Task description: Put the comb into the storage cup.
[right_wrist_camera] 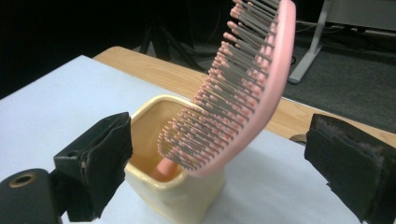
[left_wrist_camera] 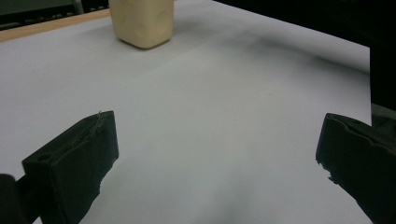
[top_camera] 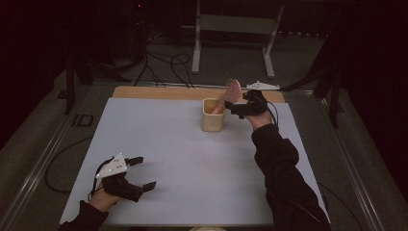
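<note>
A bench (top_camera: pixel 192 159) with a pale, matte white top takes up the middle of the high view. A strip of light wood (top_camera: pixel 159 92) runs along its far edge. Beyond it lies a grey floor (top_camera: pixel 231 57), where several black cables (top_camera: pixel 163 62) loop and cross. Farther back stands a pale metal frame (top_camera: pixel 235 24) on two upright legs with flat feet. A metal rail (top_camera: pixel 43 154) runs along the bench's left side, with a small dark rectangular object (top_camera: pixel 82 120) just beside it. The room around is dark.
</note>
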Available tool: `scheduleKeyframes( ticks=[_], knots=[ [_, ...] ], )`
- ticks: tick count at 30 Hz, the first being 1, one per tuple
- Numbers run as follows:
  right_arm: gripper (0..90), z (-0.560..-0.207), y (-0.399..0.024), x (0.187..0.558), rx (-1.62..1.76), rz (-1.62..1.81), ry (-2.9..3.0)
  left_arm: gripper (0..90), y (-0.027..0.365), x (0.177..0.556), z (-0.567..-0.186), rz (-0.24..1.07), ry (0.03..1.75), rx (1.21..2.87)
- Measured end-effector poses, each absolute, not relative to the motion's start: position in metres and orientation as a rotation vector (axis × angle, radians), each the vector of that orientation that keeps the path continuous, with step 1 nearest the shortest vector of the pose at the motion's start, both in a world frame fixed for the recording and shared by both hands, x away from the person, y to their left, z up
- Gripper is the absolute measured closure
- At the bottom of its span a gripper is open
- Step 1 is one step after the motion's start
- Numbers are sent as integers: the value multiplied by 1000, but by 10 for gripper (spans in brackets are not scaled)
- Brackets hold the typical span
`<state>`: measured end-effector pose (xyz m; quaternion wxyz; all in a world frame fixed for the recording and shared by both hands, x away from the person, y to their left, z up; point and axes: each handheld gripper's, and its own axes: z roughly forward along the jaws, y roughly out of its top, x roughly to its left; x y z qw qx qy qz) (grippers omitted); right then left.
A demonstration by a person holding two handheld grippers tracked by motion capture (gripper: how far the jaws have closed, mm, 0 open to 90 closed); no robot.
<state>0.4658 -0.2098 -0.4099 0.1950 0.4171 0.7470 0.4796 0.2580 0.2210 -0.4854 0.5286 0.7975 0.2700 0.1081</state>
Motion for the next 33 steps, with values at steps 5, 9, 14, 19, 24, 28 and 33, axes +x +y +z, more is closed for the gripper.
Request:
scheduleKeyframes(
  ticks=[5,9,14,19,24,28,33],
  knots=[
    [76,-409,-212,463,1165,1334,2093,0,222,258,-485,259,648,1902],
    [77,-409,-216,459,1160,1340,2091,0,222,257,-485,259,648,1902],
    [80,-407,-218,452,1144,1349,2094,0,222,257,-485,260,646,1900],
    [81,-409,-220,445,1140,1348,2093,0,223,257,-484,263,646,1899],
    [81,-414,-224,437,1138,1359,2102,0,223,256,-484,263,645,1899],
    [81,-419,-228,429,1139,1372,2108,0,223,256,-484,266,646,1899],
    [81,-426,-232,419,1132,1378,2119,0,223,256,-484,265,645,1899]
  ],
)
